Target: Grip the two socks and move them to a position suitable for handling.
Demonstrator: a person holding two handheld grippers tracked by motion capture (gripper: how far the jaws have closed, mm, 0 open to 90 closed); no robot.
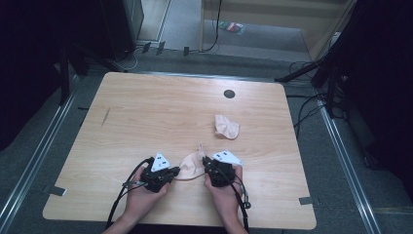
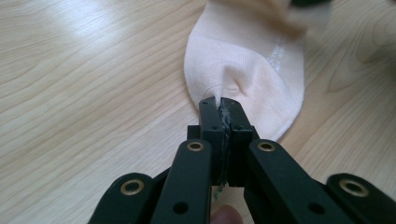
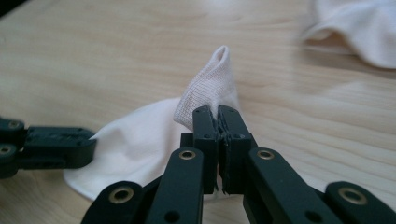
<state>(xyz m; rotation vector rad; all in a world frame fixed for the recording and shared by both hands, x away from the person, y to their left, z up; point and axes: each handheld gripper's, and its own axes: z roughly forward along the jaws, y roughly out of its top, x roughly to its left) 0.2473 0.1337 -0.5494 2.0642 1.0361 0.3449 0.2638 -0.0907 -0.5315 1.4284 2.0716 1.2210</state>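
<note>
The left gripper has its jaws clamped tight on a fold of the sock, pale pink, which lies flat on the table straight ahead of its tips; in the left gripper view the jaws [no gap between them] meet on a small pinch of cloth at the sock's near edge, and the fabric puckers up to the bite; the rest of the sock spreads away beyond the tips, a line of stitching running along its far right part.

The right gripper is likewise closed on the sock, at the opposite end; in the right gripper view its jaws press together on the ribbed cuff, which stands up in a peak just past the tips, while the body of the sock trails off to the left of the jaws; the left gripper's jaws lie at the far left of that view, at the sock's other edge.

From the high view the two grippers sit close together near the table's front edge, tips turned toward each other, the sock stretched between them; a hand holds each.

A second sock, crumpled, lies well beyond the right gripper, apart from both; in the right gripper view it shows blurred at upper right.
</note>
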